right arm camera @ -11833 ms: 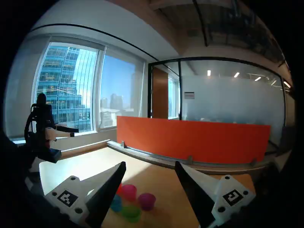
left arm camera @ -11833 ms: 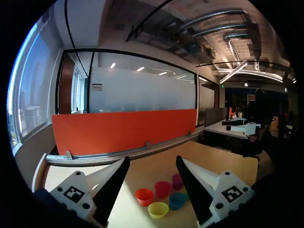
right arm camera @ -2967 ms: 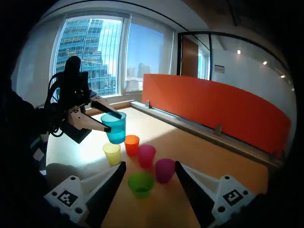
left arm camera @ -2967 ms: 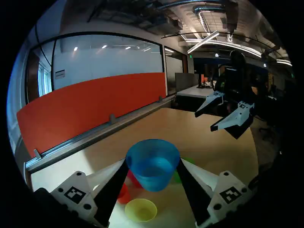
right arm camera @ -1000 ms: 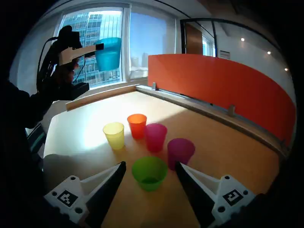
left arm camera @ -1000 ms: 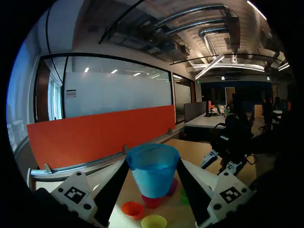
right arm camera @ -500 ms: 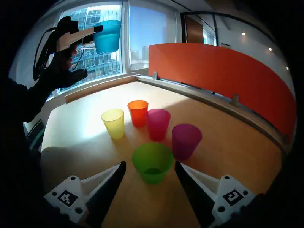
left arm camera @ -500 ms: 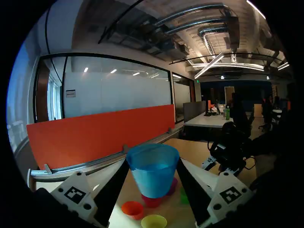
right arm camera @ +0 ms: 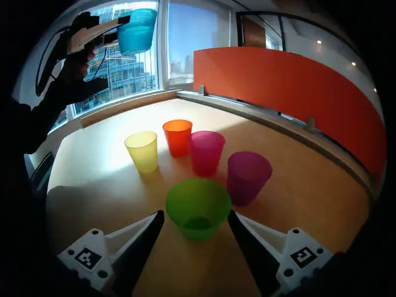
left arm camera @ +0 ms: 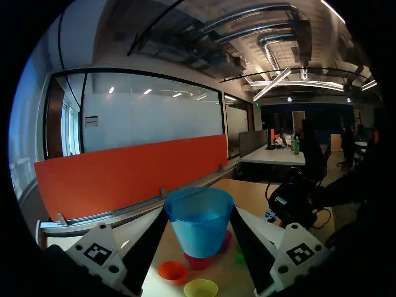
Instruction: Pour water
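My left gripper [left arm camera: 198, 232] is shut on a blue cup [left arm camera: 199, 225] with water in it, held upright high above the table. From the right gripper view the same blue cup [right arm camera: 136, 30] hangs at the top left in that gripper, held by a person's hand [right arm camera: 74, 74]. My right gripper [right arm camera: 195, 225] is open, its fingers on either side of a green cup [right arm camera: 198, 208] that stands on the table; whether they touch it I cannot tell. In the left gripper view the right gripper's body [left arm camera: 292, 205] sits low at the right.
Yellow [right arm camera: 142, 151], orange [right arm camera: 177, 137], pink [right arm camera: 206, 152] and purple [right arm camera: 247, 176] cups stand upright behind the green one on the wooden table [right arm camera: 307, 198]. An orange divider panel [right arm camera: 297, 94] runs along the table's far edge. Windows [right arm camera: 193, 39] lie beyond the left side.
My right gripper has moved forward and down, so the green cup now sits between its fingers. The left gripper with the blue cup has stayed raised, nearly still.
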Action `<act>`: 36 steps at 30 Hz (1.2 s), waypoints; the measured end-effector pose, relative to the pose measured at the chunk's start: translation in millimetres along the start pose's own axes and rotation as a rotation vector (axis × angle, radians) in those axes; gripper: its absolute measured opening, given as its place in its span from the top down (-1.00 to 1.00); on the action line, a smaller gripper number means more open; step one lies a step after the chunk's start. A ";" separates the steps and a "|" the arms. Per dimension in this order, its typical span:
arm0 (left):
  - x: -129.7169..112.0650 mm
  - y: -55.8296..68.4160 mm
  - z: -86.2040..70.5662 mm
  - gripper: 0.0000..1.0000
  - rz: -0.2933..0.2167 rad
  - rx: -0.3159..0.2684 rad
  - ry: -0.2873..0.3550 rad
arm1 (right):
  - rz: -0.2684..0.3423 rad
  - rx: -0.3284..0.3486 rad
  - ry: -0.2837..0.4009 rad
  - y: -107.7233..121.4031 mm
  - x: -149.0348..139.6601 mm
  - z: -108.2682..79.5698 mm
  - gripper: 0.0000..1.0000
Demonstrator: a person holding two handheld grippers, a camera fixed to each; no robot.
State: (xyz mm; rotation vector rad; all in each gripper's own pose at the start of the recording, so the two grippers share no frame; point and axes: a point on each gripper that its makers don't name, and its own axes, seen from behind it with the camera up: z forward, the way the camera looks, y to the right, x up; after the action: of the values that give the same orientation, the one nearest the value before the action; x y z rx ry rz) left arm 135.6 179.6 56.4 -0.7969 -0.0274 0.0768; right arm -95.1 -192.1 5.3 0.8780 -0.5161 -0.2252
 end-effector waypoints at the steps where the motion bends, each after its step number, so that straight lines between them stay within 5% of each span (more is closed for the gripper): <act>1: -0.5 0.1 0.0 -0.72 0.000 -0.001 -0.001 | 0.000 0.000 0.000 0.3 0.1 2.2 -1.00; 14: -4.1 -1.8 -0.8 -0.72 -0.002 -0.001 -0.007 | 0.007 -0.007 -0.007 4.9 1.1 21.0 -0.99; 20: -5.8 -2.6 -0.8 -0.72 -0.005 -0.003 -0.010 | 0.008 -0.014 -0.011 7.4 -1.2 22.4 -0.80; 36: -7.4 -0.1 -0.7 -0.72 -0.003 -0.009 -0.015 | 0.011 -0.025 0.080 4.2 32.6 -4.1 -0.79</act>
State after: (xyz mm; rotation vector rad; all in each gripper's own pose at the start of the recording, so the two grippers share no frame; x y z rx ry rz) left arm 128.3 178.4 55.9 -0.8048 -0.0426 0.0800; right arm -65.3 -199.5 17.4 0.8562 -0.4425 -0.1848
